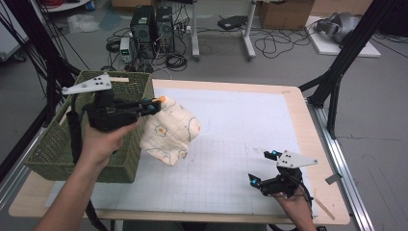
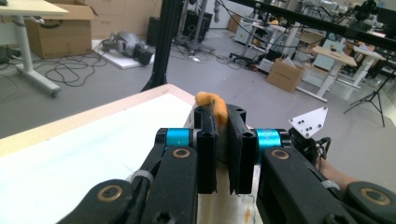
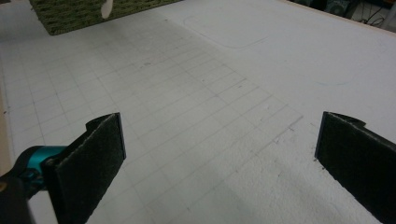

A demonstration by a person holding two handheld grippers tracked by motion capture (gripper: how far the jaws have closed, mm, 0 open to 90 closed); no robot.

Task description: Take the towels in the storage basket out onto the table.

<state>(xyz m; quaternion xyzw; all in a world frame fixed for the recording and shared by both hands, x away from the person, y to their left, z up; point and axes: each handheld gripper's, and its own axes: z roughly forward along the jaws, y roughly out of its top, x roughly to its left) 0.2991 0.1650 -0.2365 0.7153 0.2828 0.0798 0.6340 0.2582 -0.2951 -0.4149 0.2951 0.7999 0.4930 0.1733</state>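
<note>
the left gripper (image 1: 155,105) is pinching the orange-trimmed edge of a cream patterned cloth (image 1: 168,130), its jaws nearly together with only the fabric between them. the cloth is hanging from that pinch just beside the basket's right wall, its lower folds drooping toward the white mat (image 1: 240,139) next to the basket's near right corner. the woven green basket (image 1: 53,144) is sitting at the left end of the table (image 1: 308,125), and the hand holding the gripper is reaching across above its near right part. the basket's right wall is standing between the cloth and the inside of the basket.

the right gripper (image 1: 262,168) is resting well apart from the basket, near the table's front right corner, its jaws spread wide with nothing between them and only gridded mat lying ahead of them in the right gripper view.

between the basket and the right gripper the mat is lying bare, giving open room across the middle and far side of the table. beyond the table's far edge, past the basket, computer towers (image 1: 151,24), loose cables and desk legs are crowding the floor, and a black frame leg (image 1: 337,72) is standing just off the far right corner.
</note>
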